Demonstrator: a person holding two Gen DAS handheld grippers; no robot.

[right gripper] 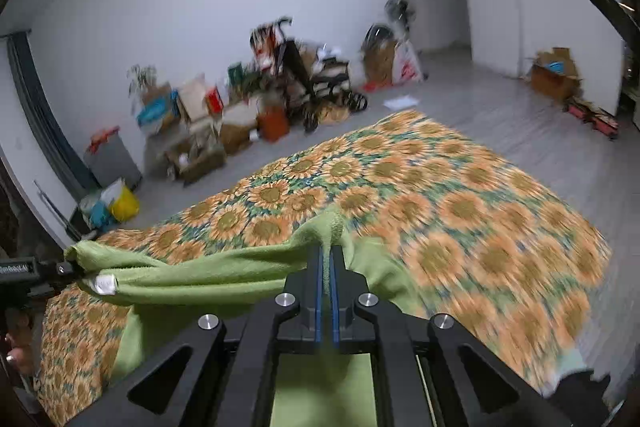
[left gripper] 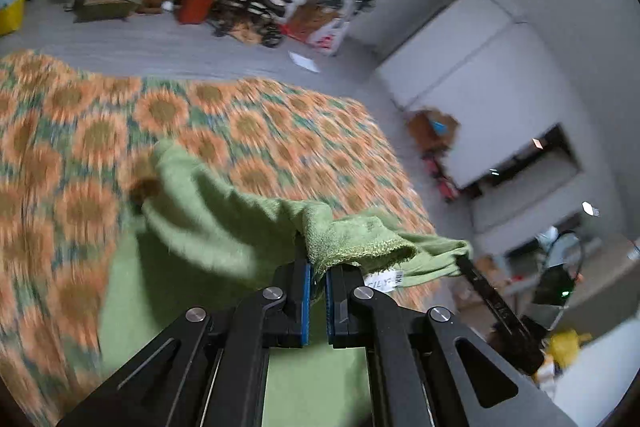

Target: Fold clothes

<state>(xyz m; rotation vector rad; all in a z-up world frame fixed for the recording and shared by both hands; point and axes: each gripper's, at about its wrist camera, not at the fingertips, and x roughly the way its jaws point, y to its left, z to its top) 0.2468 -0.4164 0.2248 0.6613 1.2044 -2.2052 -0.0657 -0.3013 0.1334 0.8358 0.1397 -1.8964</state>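
Note:
A green knit garment [left gripper: 208, 215] hangs stretched between both grippers above a sunflower-print bed cover [left gripper: 80, 131]. My left gripper [left gripper: 319, 267] is shut on one end of the garment's ribbed edge, with a white label [left gripper: 386, 281] hanging beside it. The right gripper's fingers [left gripper: 486, 291] show at the right of the left wrist view, holding the other end. In the right wrist view my right gripper [right gripper: 329, 259] is shut on the green garment [right gripper: 224, 271], and the left gripper [right gripper: 76, 269] grips the far end at the left, near the white label [right gripper: 105, 285].
The sunflower cover [right gripper: 460, 211] spreads over a wide bed. Boxes, bags and a stroller [right gripper: 288, 79] pile along the far wall. A yellow bag [right gripper: 125, 205] and grey bin [right gripper: 112, 159] stand at the left. A cardboard box [right gripper: 554, 75] sits by the right wall.

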